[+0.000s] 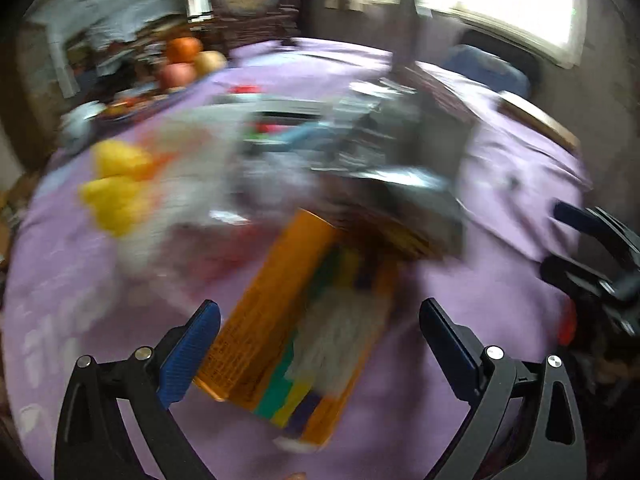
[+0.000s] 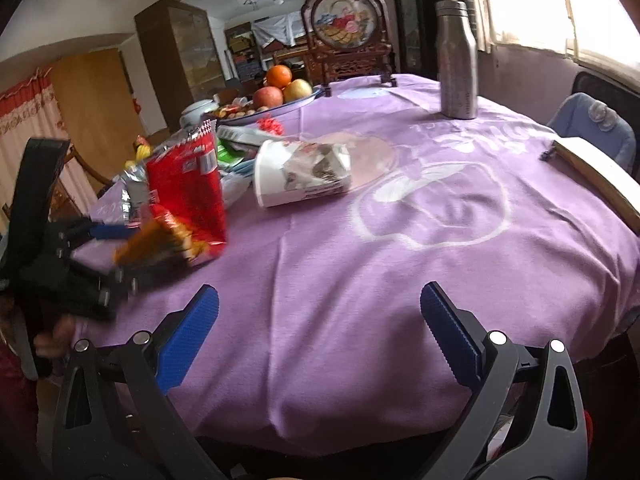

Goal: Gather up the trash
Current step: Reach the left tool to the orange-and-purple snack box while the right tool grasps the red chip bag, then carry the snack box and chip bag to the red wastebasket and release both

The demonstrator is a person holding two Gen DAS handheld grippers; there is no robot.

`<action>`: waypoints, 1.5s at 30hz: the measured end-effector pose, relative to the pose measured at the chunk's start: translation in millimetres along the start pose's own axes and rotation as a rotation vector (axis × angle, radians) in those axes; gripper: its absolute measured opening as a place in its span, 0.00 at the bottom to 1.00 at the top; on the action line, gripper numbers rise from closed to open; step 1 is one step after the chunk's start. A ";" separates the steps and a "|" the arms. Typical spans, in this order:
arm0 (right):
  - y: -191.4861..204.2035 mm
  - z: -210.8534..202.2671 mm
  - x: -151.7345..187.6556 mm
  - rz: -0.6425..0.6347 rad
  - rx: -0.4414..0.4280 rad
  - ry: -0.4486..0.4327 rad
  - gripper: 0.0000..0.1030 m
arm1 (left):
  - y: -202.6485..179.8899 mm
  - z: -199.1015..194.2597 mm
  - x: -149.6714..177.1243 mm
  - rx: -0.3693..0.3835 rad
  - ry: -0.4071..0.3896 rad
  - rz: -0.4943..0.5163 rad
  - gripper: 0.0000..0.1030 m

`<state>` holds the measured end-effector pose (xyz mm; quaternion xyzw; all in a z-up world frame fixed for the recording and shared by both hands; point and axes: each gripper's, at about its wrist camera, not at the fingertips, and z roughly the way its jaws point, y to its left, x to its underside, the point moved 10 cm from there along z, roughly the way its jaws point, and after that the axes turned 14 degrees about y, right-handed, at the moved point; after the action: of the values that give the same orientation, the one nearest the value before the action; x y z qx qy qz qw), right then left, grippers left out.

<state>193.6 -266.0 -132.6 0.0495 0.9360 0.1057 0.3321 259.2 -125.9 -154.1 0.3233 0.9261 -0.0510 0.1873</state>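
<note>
cup (image 2: 302, 174) on table (image 2: 400, 280), bottle (image 2: 457, 60) behind

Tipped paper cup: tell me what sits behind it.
Behind the tipped paper cup lie a white box, green packaging and red scraps; farther back, a fruit plate. The cup hides whatever lies directly behind it.

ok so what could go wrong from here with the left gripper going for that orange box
The left gripper is open, and the orange box lies at an angle between its fingers, so closing now may pinch a corner and let it slip. The left view is heavily blurred, so aim is uncertain. The red snack bag stands close by and could be knocked over.
</note>
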 end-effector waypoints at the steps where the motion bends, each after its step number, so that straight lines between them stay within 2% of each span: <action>1: -5.0 -2.5 -0.1 0.013 -0.002 -0.005 0.94 | -6.8 -0.8 1.4 0.007 -0.004 0.016 0.94; 3: -9.6 -4.7 1.0 0.025 -0.006 -0.009 0.94 | -10.2 -7.1 -0.3 -0.016 -0.034 0.033 0.95; 6: -11.7 -5.8 1.7 0.031 -0.016 -0.014 0.94 | 16.9 -18.9 -2.8 -0.067 -0.062 -0.046 0.94; 7: -11.1 -5.3 1.6 0.033 -0.023 -0.015 0.94 | 28.3 -20.4 -2.7 -0.069 -0.058 -0.088 0.94; 9: -9.0 -3.9 2.0 0.035 -0.037 -0.012 0.94 | 29.8 -23.9 1.4 -0.033 -0.045 -0.109 0.94; 11: -7.2 -3.1 3.1 0.031 -0.037 -0.009 0.94 | 19.0 -20.5 2.9 -0.018 -0.034 -0.083 0.94; 14: -6.7 -3.8 5.0 0.023 -0.032 -0.011 0.94 | 0.2 -9.7 2.6 -0.056 -0.022 -0.004 0.94; 17: -6.8 -3.8 5.7 0.021 -0.035 -0.009 0.94 | 3.4 8.8 -2.4 -0.070 0.027 -0.004 0.94; 20: -6.0 -3.2 5.3 0.021 -0.037 -0.008 0.94 | 13.1 24.5 -6.3 0.011 0.108 -0.070 0.95; 21: -5.2 -3.2 4.9 0.020 -0.038 -0.008 0.94 | 15.6 24.1 -9.8 0.029 0.100 -0.081 0.94; 24: -0.6 -2.6 0.3 0.011 -0.048 -0.008 0.94 | 14.3 22.9 -11.8 0.019 0.098 -0.080 0.94; 27: 9.1 -1.3 -13.4 0.005 -0.079 -0.006 0.94 | 4.7 8.3 -14.4 0.045 0.023 -0.055 0.66; 31: 26.9 4.4 -38.9 -0.010 -0.113 -0.010 0.94 | 9.0 -1.6 -14.1 0.089 -0.027 -0.094 0.62; 36: 52.4 26.6 -61.0 -0.012 -0.154 0.025 0.94 | 18.4 -7.8 -13.1 0.160 -0.054 -0.153 0.62; 38: 55.8 35.9 -64.4 -0.011 -0.140 0.042 0.85 | 21.7 -7.5 -14.1 0.159 -0.061 -0.164 0.62; 39: 56.0 40.3 -65.1 -0.007 -0.134 0.053 0.62 | 22.3 -6.2 -15.1 0.158 -0.055 -0.173 0.65; 40: 56.4 44.3 -64.1 0.005 -0.161 0.073 0.32 | 23.3 -4.1 -13.2 0.163 -0.043 -0.175 0.71; 41: 56.8 44.9 -63.2 0.024 -0.206 0.083 0.16 | 22.4 0.2 -12.8 0.169 -0.015 -0.179 0.75; 42: 55.5 42.0 -62.9 0.044 -0.240 0.080 0.14 | 24.2 3.4 -10.5 0.170 -0.004 -0.181 0.79; 45: 45.3 21.2 -63.9 0.062 -0.234 0.016 0.13 | 24.9 8.3 -10.7 0.176 0.019 -0.183 0.79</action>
<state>257.5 -228.8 -99.1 0.0383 0.9179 0.2248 0.3247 284.9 -114.3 -157.1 0.2532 0.9454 -0.1460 0.1441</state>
